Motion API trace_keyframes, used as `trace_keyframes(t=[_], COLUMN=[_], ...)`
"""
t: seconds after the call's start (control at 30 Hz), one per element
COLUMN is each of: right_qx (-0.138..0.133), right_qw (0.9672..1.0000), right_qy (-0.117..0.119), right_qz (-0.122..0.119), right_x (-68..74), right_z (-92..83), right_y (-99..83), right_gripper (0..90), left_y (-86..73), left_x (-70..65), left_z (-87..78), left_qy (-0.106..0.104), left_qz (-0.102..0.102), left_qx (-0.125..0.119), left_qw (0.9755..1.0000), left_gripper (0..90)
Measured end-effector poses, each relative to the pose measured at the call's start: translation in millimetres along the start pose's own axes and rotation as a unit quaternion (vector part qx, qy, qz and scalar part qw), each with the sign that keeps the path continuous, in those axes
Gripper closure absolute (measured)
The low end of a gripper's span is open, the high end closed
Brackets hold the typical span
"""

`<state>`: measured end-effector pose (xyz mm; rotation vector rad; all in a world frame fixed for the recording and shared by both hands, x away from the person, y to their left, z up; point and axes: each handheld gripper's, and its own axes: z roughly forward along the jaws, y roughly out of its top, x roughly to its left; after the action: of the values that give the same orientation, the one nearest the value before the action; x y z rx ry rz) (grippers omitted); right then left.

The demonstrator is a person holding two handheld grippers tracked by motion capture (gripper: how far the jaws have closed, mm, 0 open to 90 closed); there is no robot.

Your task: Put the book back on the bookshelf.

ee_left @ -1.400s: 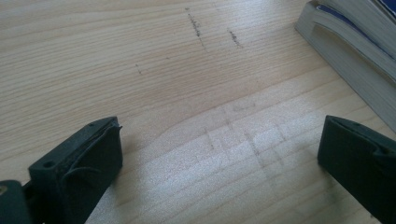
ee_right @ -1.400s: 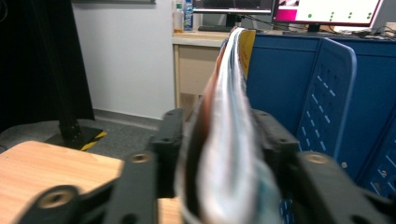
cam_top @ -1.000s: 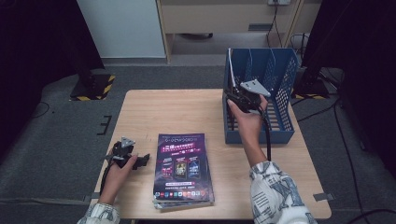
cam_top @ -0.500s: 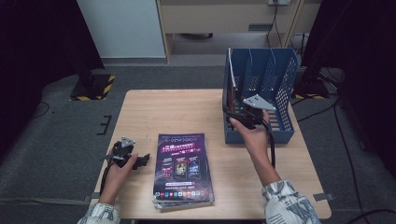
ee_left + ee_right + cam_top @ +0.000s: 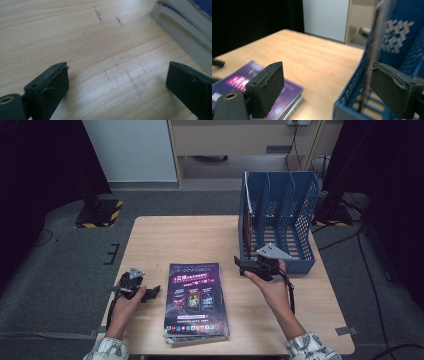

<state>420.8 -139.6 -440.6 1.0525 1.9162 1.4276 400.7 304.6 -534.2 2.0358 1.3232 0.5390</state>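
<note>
A stack of purple-covered magazines lies flat at the middle front of the wooden table. A blue mesh file rack stands at the right, and a thin magazine is upright in its leftmost slot. My right gripper hovers at the rack's front left corner. Its jaws have just been opening and stand open with nothing gripped. The rack and the upright magazine are close on its right, the stack at its lower left. My left gripper rests open on the table beside the stack's edge.
Dark carpet surrounds the table. A white panel and a wooden cabinet stand beyond the far edge, and a stand base with yellow-black tape sits at the far left. Bare wood lies between the stack and the far edge.
My right gripper has drawn back from over the rack, toward the person and down to the rack's front left corner, with its jaws wider. The left hand has kept still.
</note>
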Motion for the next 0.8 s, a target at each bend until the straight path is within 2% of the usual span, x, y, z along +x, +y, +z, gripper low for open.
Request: trace_keyframes(t=[0.1,0.17,0.33,0.4,0.47,0.6,0.73,0.8], right_qx=[0.017,0.022,0.030,0.033,0.039,0.047,0.060,0.073], right_qw=[0.9998,0.9994,0.9986,0.9982,0.9977,0.9965,0.9941,0.9925], right_qy=[0.013,0.015,0.039,0.047,0.053,0.067,0.085,0.091], right_qz=[-0.007,-0.023,-0.022,-0.014,-0.017,-0.018,-0.029,-0.037], right_x=[10.2,17.4,32.1,35.1,37.7,42.1,47.4,50.3], right_z=[2.0,2.1,-1.6,-2.1,-0.6,2.8,5.4,6.8], right_y=[-8.2,-12.0,-21.4,-24.2,-26.3,-28.8,-32.6,-35.3], right_gripper=[12.3,12.4,11.6,11.8,11.4,11.2,19.0,24.4], left_y=[1.6,2.2,4.1,6.5,8.5,11.6,14.0,15.0], left_x=[1.6,1.3,-6.3,-11.1,-15.3,-23.8,-34.6,-39.7], left_z=[-4.5,-7.3,-15.7,-20.6,-24.0,-29.5,-35.4,-37.5], left_qy=[0.005,0.005,-0.003,-0.006,-0.009,-0.015,-0.028,-0.035], left_qz=[-0.009,-0.012,-0.010,-0.005,-0.011,-0.007,0.004,0.007], left_qx=[-0.013,-0.020,-0.030,-0.039,-0.047,-0.054,-0.062,-0.068], left_qw=[0.9999,0.9997,0.9995,0.9992,0.9988,0.9984,0.9977,0.9970], left_gripper=[5.2,6.1,8.3,9.1,9.6,10.5,10.6,14.2])
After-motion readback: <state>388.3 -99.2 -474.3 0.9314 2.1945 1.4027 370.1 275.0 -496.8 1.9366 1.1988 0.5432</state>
